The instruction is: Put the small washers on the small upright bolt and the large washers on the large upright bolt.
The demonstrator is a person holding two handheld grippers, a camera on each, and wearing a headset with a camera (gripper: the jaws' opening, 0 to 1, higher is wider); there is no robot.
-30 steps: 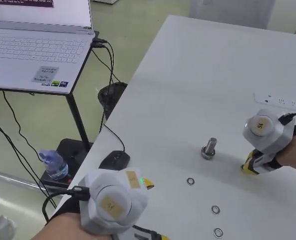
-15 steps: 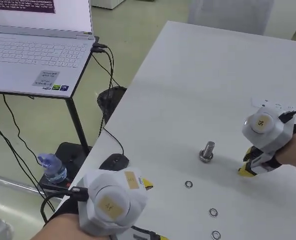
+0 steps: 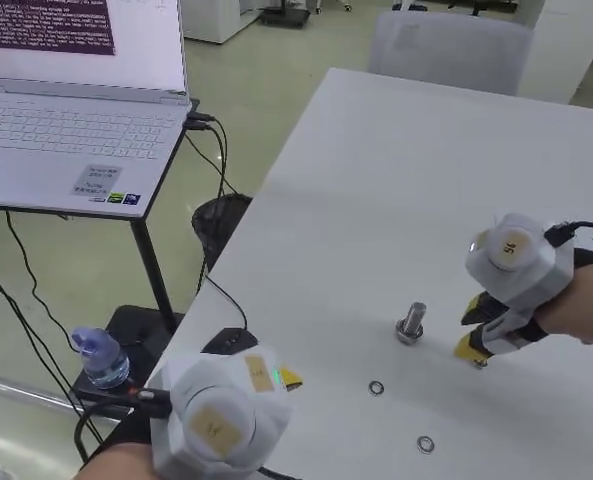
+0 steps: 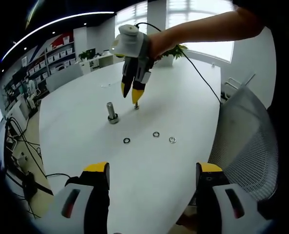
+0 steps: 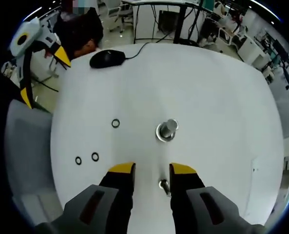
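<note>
Right gripper view: the right gripper (image 5: 152, 170), jaws narrowly apart and apparently empty, hangs over the small upright bolt (image 5: 163, 185) near the large upright bolt (image 5: 167, 129), three washers (image 5: 115, 123) lie loose well aside, and the left gripper (image 4: 152, 168) gapes wide and empty, so picking up a washer seems next.

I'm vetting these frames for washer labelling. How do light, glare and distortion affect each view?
Head view: even light, faint shadows, washers small but crisp. Left gripper view: fisheye bends the table, window glare at the top. Right gripper view: table rim curved, bolt sharp.
</note>
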